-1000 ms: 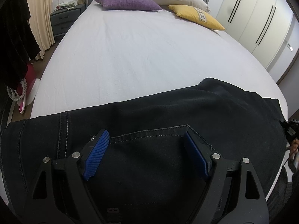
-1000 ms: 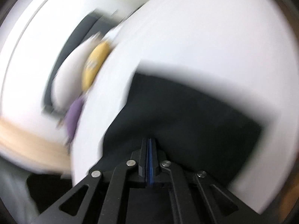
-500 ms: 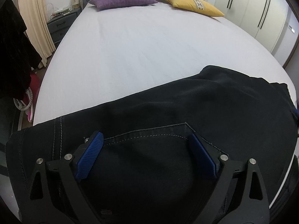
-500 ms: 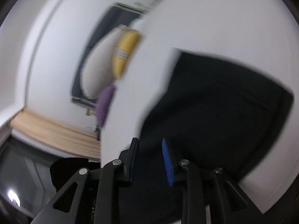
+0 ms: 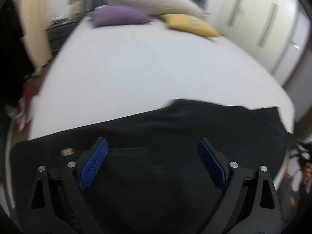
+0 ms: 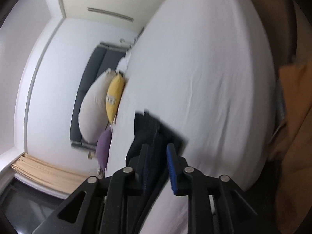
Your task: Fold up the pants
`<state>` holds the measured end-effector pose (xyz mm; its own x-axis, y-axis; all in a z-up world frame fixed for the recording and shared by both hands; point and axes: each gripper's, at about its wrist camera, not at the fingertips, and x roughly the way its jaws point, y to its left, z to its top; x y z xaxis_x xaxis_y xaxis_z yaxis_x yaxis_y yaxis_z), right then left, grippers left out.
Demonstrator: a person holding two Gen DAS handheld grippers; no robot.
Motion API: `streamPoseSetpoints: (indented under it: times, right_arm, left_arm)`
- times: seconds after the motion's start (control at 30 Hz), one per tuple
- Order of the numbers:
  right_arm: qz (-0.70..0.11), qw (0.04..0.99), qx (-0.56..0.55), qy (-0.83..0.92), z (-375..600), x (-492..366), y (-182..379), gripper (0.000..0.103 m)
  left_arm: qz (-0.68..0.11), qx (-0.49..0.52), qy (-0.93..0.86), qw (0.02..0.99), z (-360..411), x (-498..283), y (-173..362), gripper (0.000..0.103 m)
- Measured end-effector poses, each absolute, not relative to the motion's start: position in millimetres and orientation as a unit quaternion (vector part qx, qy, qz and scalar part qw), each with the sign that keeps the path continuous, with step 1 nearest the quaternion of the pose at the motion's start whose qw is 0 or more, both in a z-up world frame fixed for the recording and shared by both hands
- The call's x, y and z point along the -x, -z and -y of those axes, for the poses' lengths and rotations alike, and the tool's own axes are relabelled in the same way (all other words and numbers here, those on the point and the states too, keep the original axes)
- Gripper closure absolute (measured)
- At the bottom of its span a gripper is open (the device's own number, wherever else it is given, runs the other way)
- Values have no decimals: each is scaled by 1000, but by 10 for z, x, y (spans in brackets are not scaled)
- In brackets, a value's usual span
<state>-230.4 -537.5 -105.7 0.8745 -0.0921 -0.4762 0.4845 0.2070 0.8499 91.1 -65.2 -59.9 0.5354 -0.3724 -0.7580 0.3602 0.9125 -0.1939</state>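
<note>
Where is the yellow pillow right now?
The yellow pillow lies at the far head end of the bed, to the right of the purple pillow in the left wrist view, just in front of the big white pillow.

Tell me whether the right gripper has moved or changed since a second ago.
Yes. The right gripper was shut on the black pants; now its jaws are apart. The yellow pillow has slid right in its view, so it swung.

Black pants (image 5: 175,128) lying flat across near edge of white bed (image 5: 148,74).
</note>
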Motion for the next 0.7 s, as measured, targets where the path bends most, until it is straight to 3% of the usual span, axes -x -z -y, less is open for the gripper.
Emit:
streamPoseSetpoints:
  times: [0.2, 0.33, 0.7]
  right_arm:
    - [-186, 729, -634, 178, 5064, 1943, 1338, 63]
    - [-178, 720, -647, 176, 5017, 1990, 1366, 62]
    - [-156, 715, -661, 163, 5067, 1923, 1434, 59]
  left_arm:
    - [-456, 6, 290, 842, 1348, -876, 748, 9]
    - [-512, 6, 290, 809, 1553, -888, 1144, 9]
    - [-508, -12, 297, 808, 1534, -821, 1326, 9]
